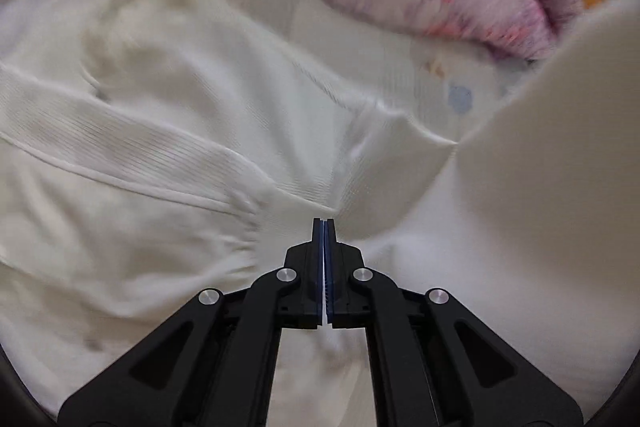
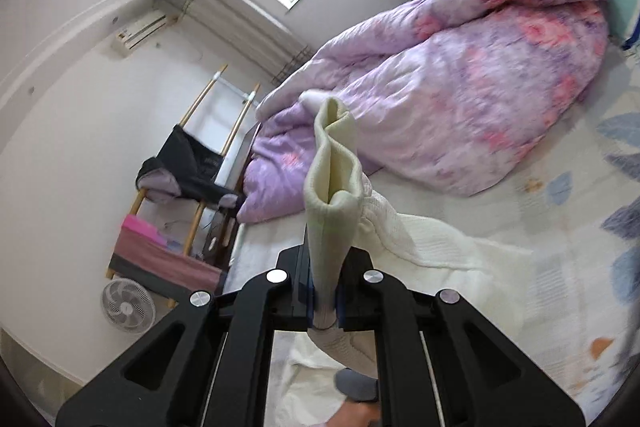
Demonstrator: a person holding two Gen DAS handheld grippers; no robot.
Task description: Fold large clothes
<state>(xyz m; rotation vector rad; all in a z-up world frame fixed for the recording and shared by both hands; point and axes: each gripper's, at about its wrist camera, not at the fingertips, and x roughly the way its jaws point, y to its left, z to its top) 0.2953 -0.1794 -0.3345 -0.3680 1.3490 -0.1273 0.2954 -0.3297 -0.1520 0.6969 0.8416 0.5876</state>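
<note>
Left gripper [image 1: 324, 223]: jaws pressed together, thin fold of white sweater [image 1: 168, 131] pinched between the pads, fabric gathered in pleats beside the tips. Sweater spread below over the bed sheet [image 1: 460, 95], blurred. Right gripper [image 2: 325, 301]: clamped on the ribbed cuff [image 2: 332, 179], cuff standing up past the fingertips, sleeve trailing right and down onto the sheet. Purple quilt [image 2: 460, 99] bunched further back on the bed. Fan [image 2: 127, 305] on the floor at left.
</note>
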